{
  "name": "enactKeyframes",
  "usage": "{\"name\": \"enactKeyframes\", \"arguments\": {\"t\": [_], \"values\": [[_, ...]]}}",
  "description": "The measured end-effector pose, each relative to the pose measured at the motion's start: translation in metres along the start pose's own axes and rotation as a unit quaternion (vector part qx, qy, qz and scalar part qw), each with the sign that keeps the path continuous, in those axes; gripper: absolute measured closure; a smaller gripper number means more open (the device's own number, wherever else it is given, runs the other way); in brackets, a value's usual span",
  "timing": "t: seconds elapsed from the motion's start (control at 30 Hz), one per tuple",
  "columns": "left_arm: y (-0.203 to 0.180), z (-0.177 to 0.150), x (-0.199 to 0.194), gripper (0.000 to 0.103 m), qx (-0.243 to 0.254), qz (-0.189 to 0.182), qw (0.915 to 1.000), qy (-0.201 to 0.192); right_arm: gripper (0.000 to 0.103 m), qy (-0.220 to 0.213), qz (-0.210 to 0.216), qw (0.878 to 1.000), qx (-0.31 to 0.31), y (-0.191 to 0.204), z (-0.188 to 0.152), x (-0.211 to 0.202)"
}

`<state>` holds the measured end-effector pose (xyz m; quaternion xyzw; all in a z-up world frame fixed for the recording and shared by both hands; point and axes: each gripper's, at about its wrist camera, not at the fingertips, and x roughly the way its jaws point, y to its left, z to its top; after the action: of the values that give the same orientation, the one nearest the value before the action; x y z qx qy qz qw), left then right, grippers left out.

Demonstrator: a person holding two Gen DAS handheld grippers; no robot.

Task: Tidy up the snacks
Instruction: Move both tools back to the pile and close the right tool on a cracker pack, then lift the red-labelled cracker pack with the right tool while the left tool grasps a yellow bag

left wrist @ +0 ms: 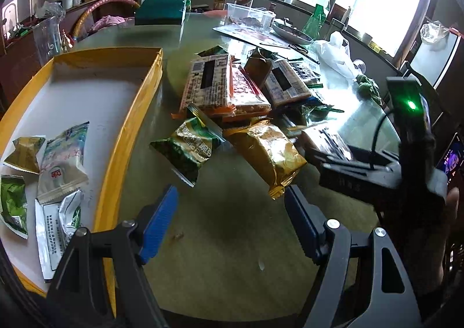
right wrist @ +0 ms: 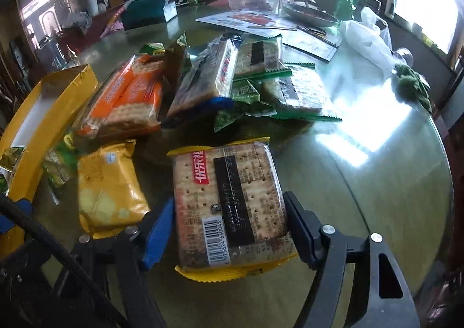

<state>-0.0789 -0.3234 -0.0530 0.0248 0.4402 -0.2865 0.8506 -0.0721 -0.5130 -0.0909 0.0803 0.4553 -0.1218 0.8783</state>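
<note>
A clear cracker pack (right wrist: 229,200) with yellow ends lies flat on the glass table. My right gripper (right wrist: 229,229) is shut on it, one blue pad against each long side. A heap of snack packs sits behind it, among them an orange cracker pack (right wrist: 127,99) and a yellow packet (right wrist: 107,186). My left gripper (left wrist: 232,212) stands open over bare table with nothing between its fingers. Just beyond it lie a gold packet (left wrist: 269,154) and a green packet (left wrist: 188,145). To its left is a yellow box (left wrist: 136,113) holding several small packets, including a white one (left wrist: 62,162).
At the far side of the round table are a clear plastic tub (left wrist: 249,16), a metal dish (left wrist: 290,32), a green bottle (left wrist: 316,17), papers, a white plastic bag (left wrist: 336,52) and a teal box (left wrist: 162,10). A green cloth (right wrist: 411,84) lies at the right edge.
</note>
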Motion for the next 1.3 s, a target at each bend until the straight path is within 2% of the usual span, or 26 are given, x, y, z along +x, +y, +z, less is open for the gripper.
{"name": "enactKeyframes", "arguments": {"t": [0.27,0.53,0.8,1.0,1.03,1.1,1.13,1.3], "values": [[-0.003,0.006,0.013,0.027,-0.007,-0.004,0.9998,0.017,0.031,-0.007,-0.026,0.998,0.052,-0.014,-0.04,-0.027],[-0.023,0.031,0.04,0.027,-0.006,-0.014,0.9991,0.039,0.032,-0.027,-0.008,0.991,0.13,-0.034,-0.072,-0.053],[-0.026,0.049,0.074,0.027,-0.025,0.018,0.9977,0.06,0.032,-0.034,-0.009,0.991,0.127,-0.031,-0.075,-0.053],[-0.037,0.045,0.077,0.027,0.014,0.043,0.9976,0.053,0.032,-0.038,-0.013,0.991,0.124,-0.029,-0.078,-0.054],[-0.037,0.041,0.075,0.029,0.021,0.05,0.9972,0.052,0.032,-0.038,-0.014,0.991,0.124,-0.029,-0.078,-0.054],[-0.037,0.037,0.071,0.049,0.027,0.049,0.9974,0.045,0.033,-0.038,-0.013,0.991,0.125,-0.029,-0.078,-0.054],[-0.037,0.036,0.069,0.052,0.033,0.049,0.9973,0.044,0.033,-0.04,-0.013,0.991,0.124,-0.028,-0.078,-0.054],[-0.031,0.023,0.055,0.056,0.031,0.035,0.9981,0.04,0.033,-0.041,-0.014,0.993,0.109,-0.021,-0.078,-0.054]]}}
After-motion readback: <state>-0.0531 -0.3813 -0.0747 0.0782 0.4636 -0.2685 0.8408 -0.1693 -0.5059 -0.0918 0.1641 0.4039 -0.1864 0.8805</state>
